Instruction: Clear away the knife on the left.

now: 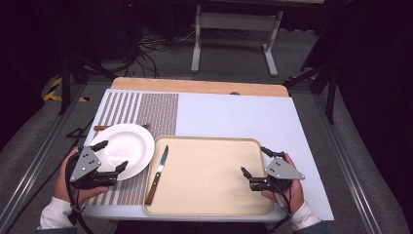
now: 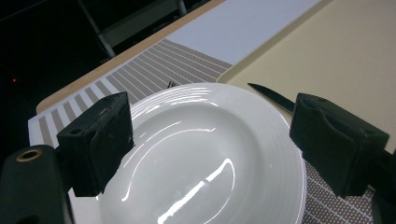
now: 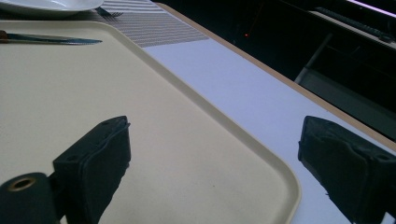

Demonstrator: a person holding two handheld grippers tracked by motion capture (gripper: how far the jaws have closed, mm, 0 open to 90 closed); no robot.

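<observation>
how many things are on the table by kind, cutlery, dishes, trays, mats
cutlery: 2, a wooden-handled steel knife on the tray and a wooden-handled fork partly hidden behind the plate
dishes: 1, a round white ceramic plate
trays: 1, a beige rectangular plastic tray
mats: 1, a brown-and-white striped woven placemat
total: 5

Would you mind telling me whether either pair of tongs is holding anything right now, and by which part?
Nothing is held. The left tongs stand open around the white plate's near rim; the right tongs are open over the tray's right edge.
</observation>
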